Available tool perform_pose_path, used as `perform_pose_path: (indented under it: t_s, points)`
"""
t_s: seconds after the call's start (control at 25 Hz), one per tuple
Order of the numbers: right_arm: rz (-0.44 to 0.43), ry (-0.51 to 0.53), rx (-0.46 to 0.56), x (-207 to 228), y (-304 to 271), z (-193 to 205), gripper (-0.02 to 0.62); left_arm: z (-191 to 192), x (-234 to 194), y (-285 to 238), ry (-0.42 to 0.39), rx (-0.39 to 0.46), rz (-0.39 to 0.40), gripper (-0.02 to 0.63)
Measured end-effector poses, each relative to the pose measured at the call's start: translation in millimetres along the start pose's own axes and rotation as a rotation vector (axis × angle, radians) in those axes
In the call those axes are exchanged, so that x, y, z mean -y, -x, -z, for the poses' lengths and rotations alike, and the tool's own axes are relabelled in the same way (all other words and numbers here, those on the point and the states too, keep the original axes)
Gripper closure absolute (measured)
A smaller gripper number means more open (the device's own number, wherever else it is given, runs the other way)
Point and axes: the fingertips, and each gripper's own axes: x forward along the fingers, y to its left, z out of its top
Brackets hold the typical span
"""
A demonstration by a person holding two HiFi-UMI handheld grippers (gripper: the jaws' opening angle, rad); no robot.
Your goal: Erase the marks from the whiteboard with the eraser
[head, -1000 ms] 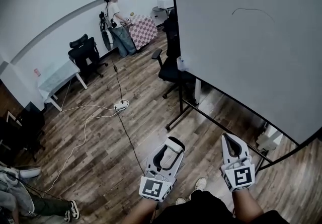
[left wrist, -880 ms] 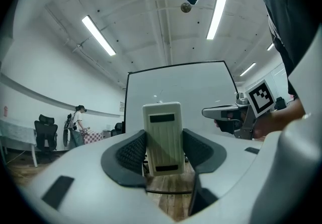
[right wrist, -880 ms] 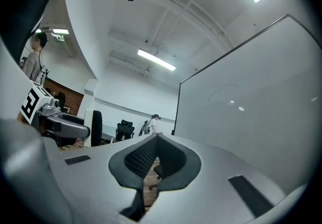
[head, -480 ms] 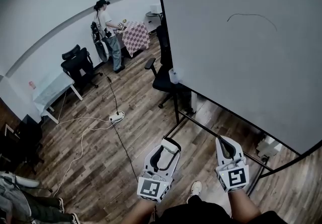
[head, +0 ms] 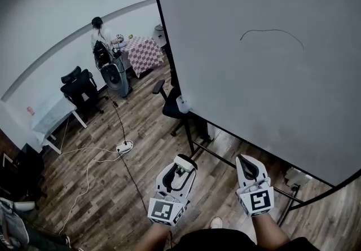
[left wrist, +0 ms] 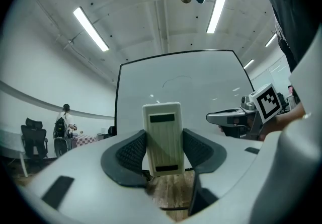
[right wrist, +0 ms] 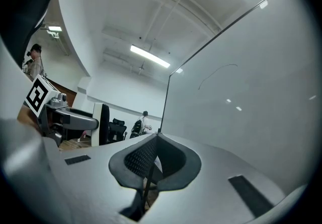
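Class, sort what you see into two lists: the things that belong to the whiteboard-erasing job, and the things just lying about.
Belongs to the job:
whiteboard
curved pen mark
eraser, clamped in the left gripper
right gripper, shut and empty

Just lying about:
office chair
checked table
power strip on the floor
white side table

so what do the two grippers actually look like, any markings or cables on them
Both the left gripper and the right gripper are pale grey-white plastic shells that taper to rounded tips, with black dimpled pads lining the jaws. Each carries a white cube printed with black square markers at the hand end. No cables show on either. The person's top is dark.
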Motion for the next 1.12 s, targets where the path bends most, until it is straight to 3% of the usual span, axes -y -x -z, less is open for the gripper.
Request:
perform_pose_path:
  t_s: [0.48, 0.76, 1.12]
  points:
    - [0.017, -0.027, 0.012, 56.3, -25.7, -2.8, 0.577, -26.1, 5.1, -92.2, 0.011, 0.084, 0.078, 0.364]
    - [0.093, 0.028, 0.023, 85.2, -40.4, -17.0, 0.577, -59.3, -18.8, -151.6, -0.036, 0.149, 0.115, 0.364]
    - [0.180, 0.063, 0.017, 118.0, -72.0, -11.6, 0.577, -79.0, -27.9, -233.0, -0.031, 0.228, 0.212, 0.364]
